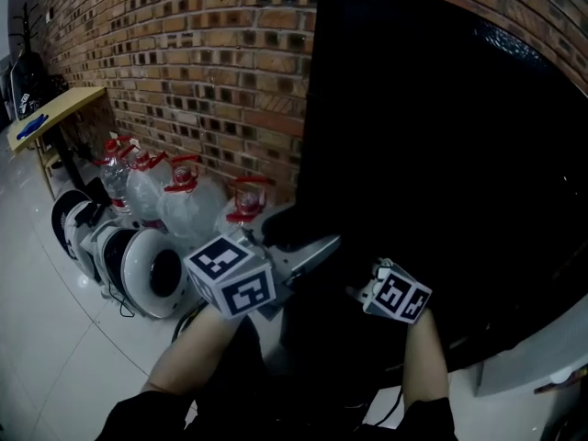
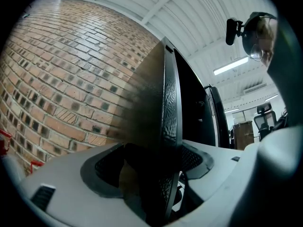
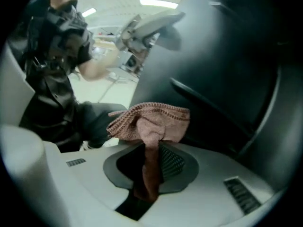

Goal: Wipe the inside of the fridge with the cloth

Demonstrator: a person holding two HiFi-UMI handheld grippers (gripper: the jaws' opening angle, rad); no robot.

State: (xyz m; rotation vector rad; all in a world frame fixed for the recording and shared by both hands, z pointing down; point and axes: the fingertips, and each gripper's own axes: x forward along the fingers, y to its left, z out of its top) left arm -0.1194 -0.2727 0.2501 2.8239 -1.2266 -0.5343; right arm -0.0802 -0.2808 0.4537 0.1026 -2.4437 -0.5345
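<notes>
Between shut jaws of right gripper (image 3: 150,173), cloth (image 3: 150,123) pinched, long axis toward 12 o'clock, left gripper (image 2: 163,176) half-open, clamping door (image 2: 169,103) edge

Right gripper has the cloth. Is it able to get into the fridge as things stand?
Probably not yet. The left gripper is clamped on the fridge door edge, and the door looks only ajar; the right gripper with the cloth faces its dark panel, with no opening in view.

cloth (image 3: 151,122): pink, woven | fridge (image 1: 441,154): black | wall (image 1: 202,53): red brick
</notes>
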